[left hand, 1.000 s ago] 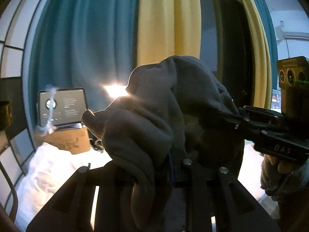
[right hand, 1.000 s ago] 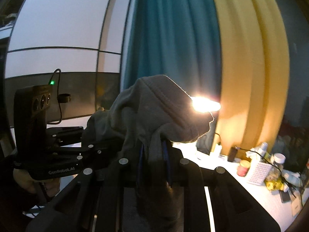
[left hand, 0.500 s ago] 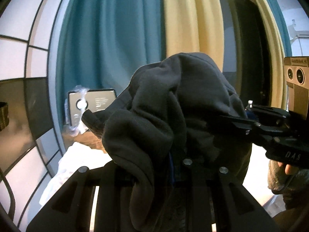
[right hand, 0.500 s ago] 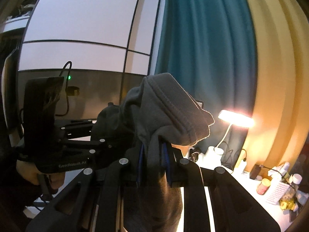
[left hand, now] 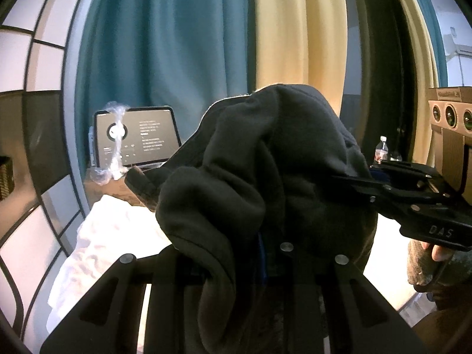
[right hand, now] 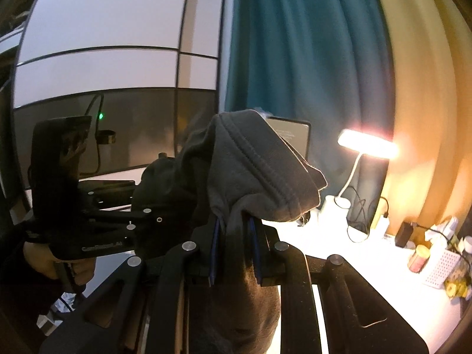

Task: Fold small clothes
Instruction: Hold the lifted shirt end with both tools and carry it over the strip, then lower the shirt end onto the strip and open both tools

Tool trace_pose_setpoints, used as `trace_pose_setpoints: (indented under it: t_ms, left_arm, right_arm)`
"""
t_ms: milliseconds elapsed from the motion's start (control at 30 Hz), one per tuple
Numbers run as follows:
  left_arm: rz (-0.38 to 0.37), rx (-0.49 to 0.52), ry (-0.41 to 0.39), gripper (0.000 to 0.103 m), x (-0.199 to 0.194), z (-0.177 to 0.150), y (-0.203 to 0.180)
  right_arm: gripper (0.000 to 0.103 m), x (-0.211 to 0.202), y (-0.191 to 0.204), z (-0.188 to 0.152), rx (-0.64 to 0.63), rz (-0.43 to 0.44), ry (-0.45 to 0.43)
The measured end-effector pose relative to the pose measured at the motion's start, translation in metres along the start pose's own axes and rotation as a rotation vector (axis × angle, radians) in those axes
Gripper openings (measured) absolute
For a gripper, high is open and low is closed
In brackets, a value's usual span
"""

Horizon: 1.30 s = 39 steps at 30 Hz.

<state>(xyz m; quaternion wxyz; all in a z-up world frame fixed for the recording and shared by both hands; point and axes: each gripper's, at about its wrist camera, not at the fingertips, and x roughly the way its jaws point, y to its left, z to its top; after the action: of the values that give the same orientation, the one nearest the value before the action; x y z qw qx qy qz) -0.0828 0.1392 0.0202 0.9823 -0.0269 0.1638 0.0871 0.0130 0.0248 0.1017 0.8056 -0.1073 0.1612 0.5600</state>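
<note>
You've got the dark grey garment bunched up in the air between both tools, so the main thing right now is not rushing the laydown. Your left tool is clamped on a thick wad of the fabric, and your right tool is clamped on a stitched hem edge, with the blue pads pinching cloth on both sides. Both grips look solid, so don't loosen either one yet. Honestly it's hard to tell from here which part of the garment each tool has, since the cloth drapes over the fingers and hides most of its shape. I'd say pull the two tools apart sideways first so the fabric stretches into a flat span instead of a lump, then bring it down. The white bed sheet off to the left looks like a fair landing spot, though I can't see what's directly under the garment. Let the hanging bottom touch first and drag the rest out flat over it. Watch the right side: the lamp and the cluttered bench with bottles and cables sit close, and a swinging loose end could catch something. Keep both tools level with each other so the edge lands straight.
</note>
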Motion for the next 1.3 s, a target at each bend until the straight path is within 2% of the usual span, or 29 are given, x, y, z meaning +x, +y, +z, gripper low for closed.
trace_pose_setpoints:
  t_ms: [433,667,1300]
  left_arm:
    - [-0.043,0.021,0.106,0.023,0.062,-0.001,0.001]
    - [-0.060,-0.003,0.166,0.023,0.099,-0.009,0.006]
    - [-0.050,-0.048,0.353,0.023,0.190,-0.041,0.020]
  right_arm:
    - [0.020,0.043,-0.052,-0.025,0.121,-0.038,0.068]
    - [0.020,0.071,-0.075,-0.038,0.161,-0.047,0.121]
    - [0.020,0.148,-0.139,-0.085,0.268,-0.039,0.271]
